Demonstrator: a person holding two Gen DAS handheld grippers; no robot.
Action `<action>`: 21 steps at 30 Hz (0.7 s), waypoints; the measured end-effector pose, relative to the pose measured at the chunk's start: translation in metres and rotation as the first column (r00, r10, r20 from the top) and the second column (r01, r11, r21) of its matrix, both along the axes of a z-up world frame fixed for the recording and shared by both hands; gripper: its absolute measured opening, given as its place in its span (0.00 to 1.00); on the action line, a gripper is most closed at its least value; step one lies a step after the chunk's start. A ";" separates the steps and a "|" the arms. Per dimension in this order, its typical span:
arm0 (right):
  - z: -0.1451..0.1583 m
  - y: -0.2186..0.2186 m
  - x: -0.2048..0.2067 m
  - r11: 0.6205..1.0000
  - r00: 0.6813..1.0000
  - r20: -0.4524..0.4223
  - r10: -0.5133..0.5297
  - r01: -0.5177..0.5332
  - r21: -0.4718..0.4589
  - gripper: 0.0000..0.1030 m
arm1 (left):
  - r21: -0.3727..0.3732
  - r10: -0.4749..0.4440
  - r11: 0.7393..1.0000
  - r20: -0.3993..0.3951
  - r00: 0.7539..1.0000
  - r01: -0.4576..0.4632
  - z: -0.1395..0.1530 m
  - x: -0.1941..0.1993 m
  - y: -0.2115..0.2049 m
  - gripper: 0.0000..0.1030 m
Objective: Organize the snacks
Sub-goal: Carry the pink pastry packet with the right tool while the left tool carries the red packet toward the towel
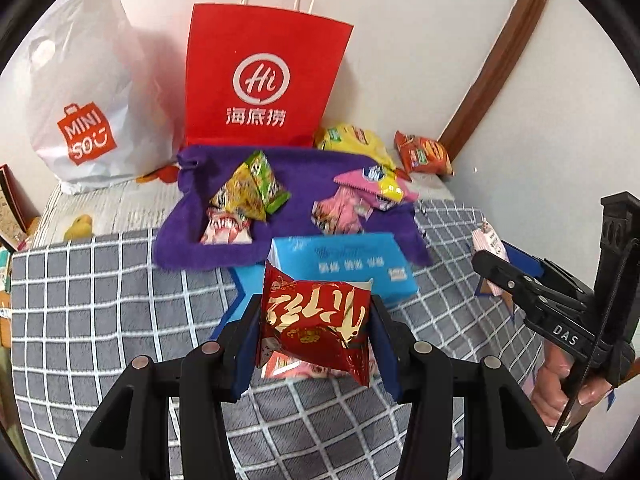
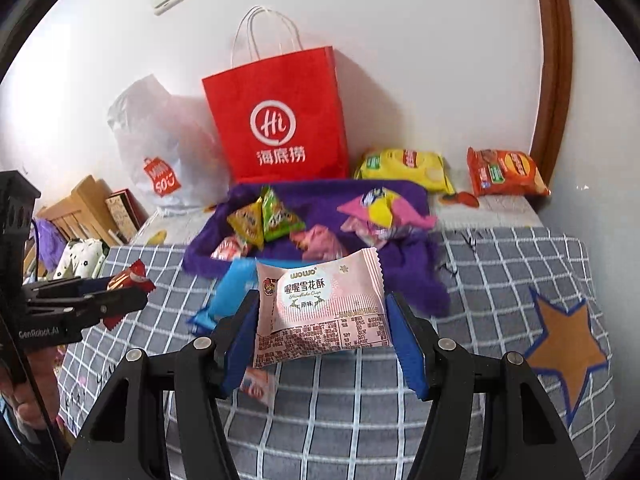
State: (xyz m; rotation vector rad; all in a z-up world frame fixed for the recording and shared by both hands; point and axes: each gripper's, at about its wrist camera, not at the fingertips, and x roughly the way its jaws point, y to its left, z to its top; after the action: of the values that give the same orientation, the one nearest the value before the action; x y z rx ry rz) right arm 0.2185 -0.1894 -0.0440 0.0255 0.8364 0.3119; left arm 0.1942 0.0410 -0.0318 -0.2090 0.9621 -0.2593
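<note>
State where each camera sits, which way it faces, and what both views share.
Left wrist: on the left gripper, looking down its fingers at the red snack packet it holds; the right gripper and a hand show.
Right wrist: on the right gripper, facing its pink snack packet.
Shared: purple tray, red paper bag, checked cloth.
</note>
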 end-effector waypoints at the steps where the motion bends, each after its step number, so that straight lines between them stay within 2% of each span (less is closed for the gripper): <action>1: 0.002 0.001 0.004 1.000 1.000 0.004 -0.002 0.002 -0.004 0.60 | -0.002 0.003 1.000 0.004 1.000 -0.003 0.003 0.004 0.000 0.46; 21: 0.035 0.018 0.075 1.000 0.999 0.034 -0.002 0.002 0.001 0.60 | -0.055 0.031 0.998 0.032 0.999 -0.029 0.042 0.066 0.003 0.46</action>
State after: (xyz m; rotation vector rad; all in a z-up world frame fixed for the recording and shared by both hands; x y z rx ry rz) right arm 0.2931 -0.1717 -0.0089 0.0218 0.8021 0.3100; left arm 0.2597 0.0439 0.0106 -0.2684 0.9197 -0.2609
